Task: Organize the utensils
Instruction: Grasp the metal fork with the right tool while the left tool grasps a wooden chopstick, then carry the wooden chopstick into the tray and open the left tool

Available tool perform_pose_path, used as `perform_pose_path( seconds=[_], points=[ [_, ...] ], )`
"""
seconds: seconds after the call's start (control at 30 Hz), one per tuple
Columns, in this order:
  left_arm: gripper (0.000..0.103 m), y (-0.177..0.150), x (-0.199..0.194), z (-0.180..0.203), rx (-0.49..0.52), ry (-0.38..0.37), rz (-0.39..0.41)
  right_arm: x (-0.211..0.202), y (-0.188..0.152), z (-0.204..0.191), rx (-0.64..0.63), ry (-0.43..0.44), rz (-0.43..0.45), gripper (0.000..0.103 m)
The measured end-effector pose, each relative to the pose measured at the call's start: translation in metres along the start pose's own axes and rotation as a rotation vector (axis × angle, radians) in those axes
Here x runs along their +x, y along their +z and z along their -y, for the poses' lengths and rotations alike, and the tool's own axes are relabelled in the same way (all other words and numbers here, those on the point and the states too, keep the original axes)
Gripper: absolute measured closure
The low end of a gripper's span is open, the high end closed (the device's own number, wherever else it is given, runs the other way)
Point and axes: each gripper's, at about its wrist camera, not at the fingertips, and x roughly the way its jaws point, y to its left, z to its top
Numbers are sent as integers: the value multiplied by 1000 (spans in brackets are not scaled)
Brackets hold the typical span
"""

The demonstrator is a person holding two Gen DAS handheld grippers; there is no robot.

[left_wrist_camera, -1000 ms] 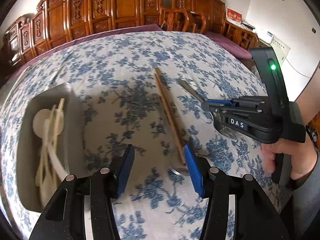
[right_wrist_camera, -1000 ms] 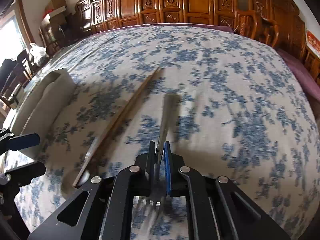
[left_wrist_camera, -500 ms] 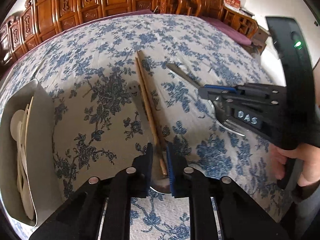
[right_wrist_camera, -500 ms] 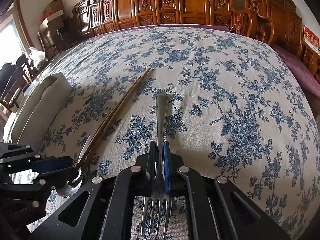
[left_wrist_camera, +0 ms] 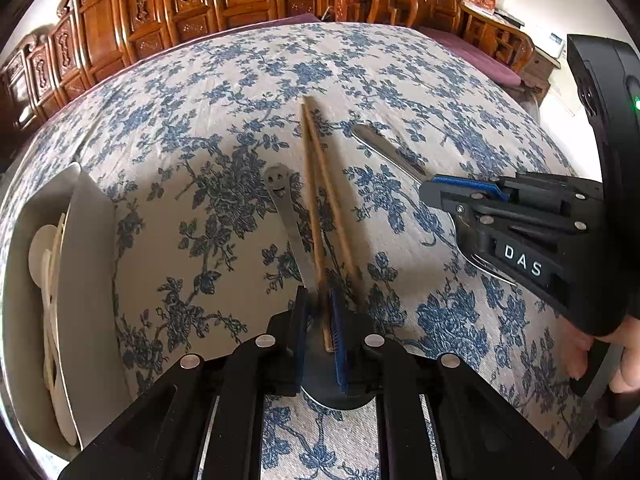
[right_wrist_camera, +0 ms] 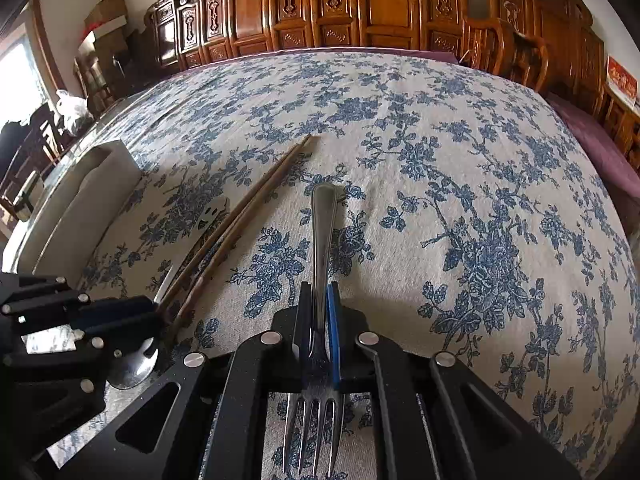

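My left gripper (left_wrist_camera: 320, 312) tilts steeply down at the tabletop (left_wrist_camera: 400, 80), its fingers just closed, pinching the spoon (left_wrist_camera: 288, 220) and one chopstick (left_wrist_camera: 314, 216) together. My right gripper (right_wrist_camera: 320, 320), also angled down, has fingers clamped on the fork (right_wrist_camera: 322, 232), tines toward the camera. The white tray (left_wrist_camera: 92, 280) sits left.
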Motion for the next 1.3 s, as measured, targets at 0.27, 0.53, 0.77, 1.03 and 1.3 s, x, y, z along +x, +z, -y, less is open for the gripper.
perform_pose_path(
  seconds=[0.27,0.53,0.77,1.03,1.3],
  points=[
    [99,-1,-11,-5,-9,14,38,1,0,-1,-11,-8,3,93],
    [99,-2,-36,-11,-19,13,92,1,0,-3,-28,-15,7,94],
    [99,-11,-67,-22,-16,26,133,-4,-4,2,32,-37,21,95],
    [99,-25,-105,-52,-37,43,179,-27,-10,-3,54,-66,58,95],
    [99,-35,-129,-81,-60,54,206,-57,-9,-32,23,-81,98,95]
  ],
)
